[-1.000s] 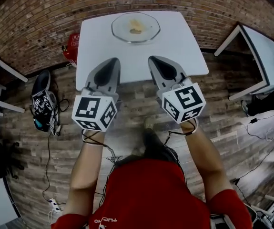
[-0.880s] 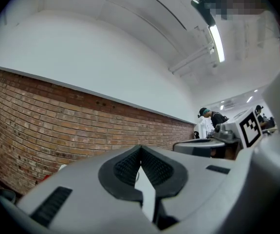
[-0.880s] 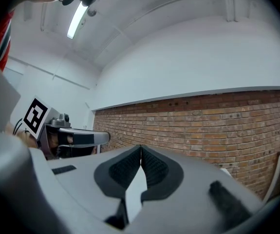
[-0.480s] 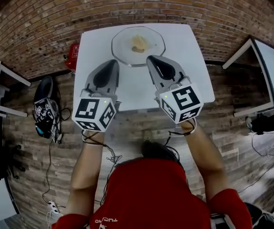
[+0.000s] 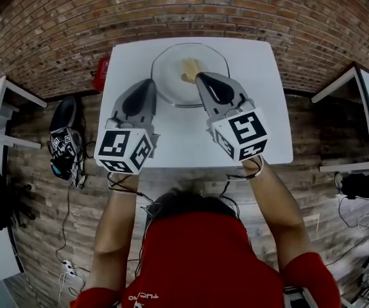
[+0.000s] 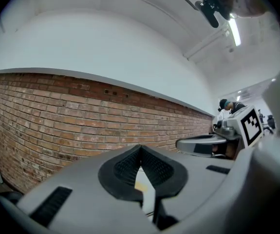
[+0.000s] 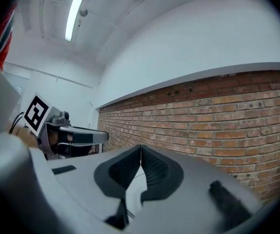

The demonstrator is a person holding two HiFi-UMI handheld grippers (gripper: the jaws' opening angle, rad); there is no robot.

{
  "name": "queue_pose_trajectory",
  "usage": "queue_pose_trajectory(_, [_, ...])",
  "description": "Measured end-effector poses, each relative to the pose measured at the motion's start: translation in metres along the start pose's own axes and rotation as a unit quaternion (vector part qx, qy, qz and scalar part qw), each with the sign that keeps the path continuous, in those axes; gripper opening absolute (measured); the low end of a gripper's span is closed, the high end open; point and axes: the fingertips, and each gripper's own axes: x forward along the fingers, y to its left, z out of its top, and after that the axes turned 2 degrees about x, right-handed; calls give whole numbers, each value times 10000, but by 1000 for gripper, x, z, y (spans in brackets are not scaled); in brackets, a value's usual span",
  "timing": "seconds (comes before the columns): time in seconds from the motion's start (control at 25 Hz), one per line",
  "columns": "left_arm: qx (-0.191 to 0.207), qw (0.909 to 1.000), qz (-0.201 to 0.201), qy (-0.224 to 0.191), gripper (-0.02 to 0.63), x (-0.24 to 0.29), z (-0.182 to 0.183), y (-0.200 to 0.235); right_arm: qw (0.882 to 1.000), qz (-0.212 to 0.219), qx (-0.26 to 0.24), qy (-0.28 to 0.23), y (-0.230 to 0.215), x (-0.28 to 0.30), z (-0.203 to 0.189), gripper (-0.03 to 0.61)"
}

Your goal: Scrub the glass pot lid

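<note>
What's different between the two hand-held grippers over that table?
The right hand-held gripper reaches over the glass lid, its tip near the yellow sponge; the left hand-held gripper sits at the lid's left edge. The left's marker cube shows a different black pattern from the right's. Both have jaws shut, hold nothing and point towards the brick wall.

Red short-sleeved shirt [image 5: 200,255] with white lettering, ahead of it left gripper [image 5: 147,82] and right gripper [image 5: 201,76] — grey shells, black ribbed pads [image 6: 124,167], black-and-white marker cubes [image 5: 125,151], thin black cables [image 5: 125,186]
</note>
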Motion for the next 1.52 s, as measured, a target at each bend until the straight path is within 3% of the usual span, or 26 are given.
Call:
queue_pose_trajectory(0.32, [23, 9998, 41, 213, 18, 38, -16, 33, 9999, -59, 3, 130, -20, 47, -10, 31])
queue_pose_trajectory(0.8, [-41, 9987, -306, 401, 18, 93, -41, 88, 9980, -476, -18, 406, -42, 116, -26, 31])
queue_pose_trajectory(1.12, [-108, 9948, -481, 889, 18, 119, -73, 126, 9914, -841, -18, 999, -55, 149, -59, 31])
queue_pose_trajectory(1.44, [-322, 9849, -452, 1639, 22, 143, -122, 146, 9749, -999, 301, 1969, -86, 162, -126, 32])
queue_pose_trajectory(1.48, [-362, 9829, -452, 1747, 28, 145, -129, 148, 9720, -1004, 356, 2095, -89, 163, -135, 34])
queue_pose_trajectory(1.52, [-414, 9806, -477, 1853, 77, 147, -137, 149, 9691, -1002, 408, 2215, -93, 165, -145, 37])
